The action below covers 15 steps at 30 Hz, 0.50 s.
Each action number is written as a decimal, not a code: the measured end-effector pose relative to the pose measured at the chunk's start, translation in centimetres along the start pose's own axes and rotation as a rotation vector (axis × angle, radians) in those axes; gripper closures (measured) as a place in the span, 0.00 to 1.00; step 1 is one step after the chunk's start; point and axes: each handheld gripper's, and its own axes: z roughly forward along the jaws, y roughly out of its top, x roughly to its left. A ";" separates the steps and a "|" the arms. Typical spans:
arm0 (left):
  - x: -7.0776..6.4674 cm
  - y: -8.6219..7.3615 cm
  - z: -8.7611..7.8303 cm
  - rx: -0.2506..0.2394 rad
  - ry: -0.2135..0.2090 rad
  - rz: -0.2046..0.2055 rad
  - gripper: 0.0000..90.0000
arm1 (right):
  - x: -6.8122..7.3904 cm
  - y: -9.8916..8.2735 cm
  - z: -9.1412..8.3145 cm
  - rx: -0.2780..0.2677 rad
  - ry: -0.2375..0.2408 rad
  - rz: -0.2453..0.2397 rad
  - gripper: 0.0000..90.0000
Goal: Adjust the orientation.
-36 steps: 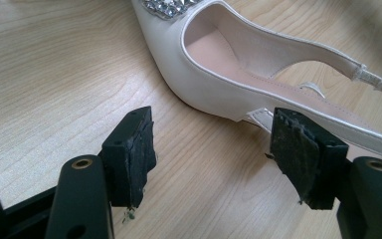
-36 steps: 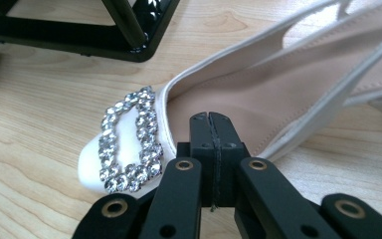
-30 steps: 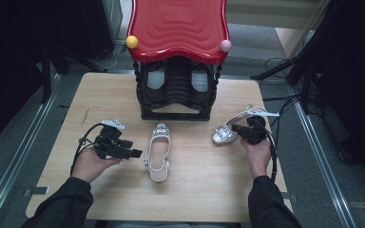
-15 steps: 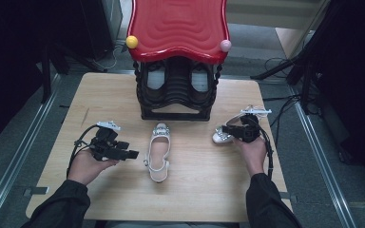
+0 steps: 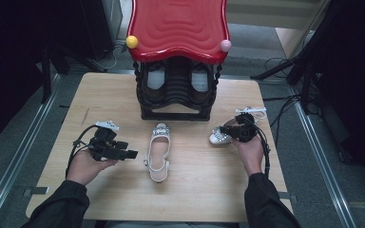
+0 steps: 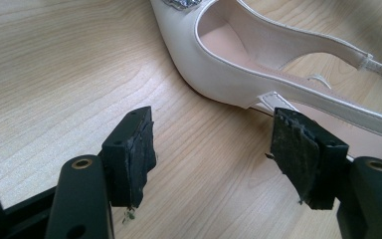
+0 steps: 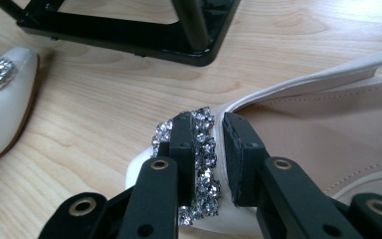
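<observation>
At table's right, right hand-held gripper (image 7: pixel 206 149), jaws just closing, now clamped on white shoe's (image 7: pixel 328 129) jewelled toe edge.

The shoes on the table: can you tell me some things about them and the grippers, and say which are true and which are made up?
1. Two white shoes lie on the table. True: middle shoe, right shoe.
2. The right gripper has its jaws around the right shoe's front edge. True, at its sparkly trim.
3. The left gripper holds the middle shoe. False: its jaws are open and hold nothing.
4. The rack has a blue top. False: it is red.
</observation>
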 end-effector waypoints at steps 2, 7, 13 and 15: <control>0.0 0.0 0.0 -0.001 0.000 0.000 0.38 | 0.5 0.0 0.1 0.007 0.003 -0.008 0.86; 0.1 0.0 -0.2 -0.002 -0.003 -0.005 0.38 | 2.7 -0.1 0.4 0.017 0.029 -0.031 0.86; 0.1 0.0 -0.2 -0.004 0.000 -0.003 0.38 | 5.2 -0.4 1.1 0.029 0.046 -0.052 0.85; 0.1 0.0 -0.2 -0.004 0.001 -0.002 0.38 | 5.9 -0.5 1.3 0.033 0.052 -0.056 0.85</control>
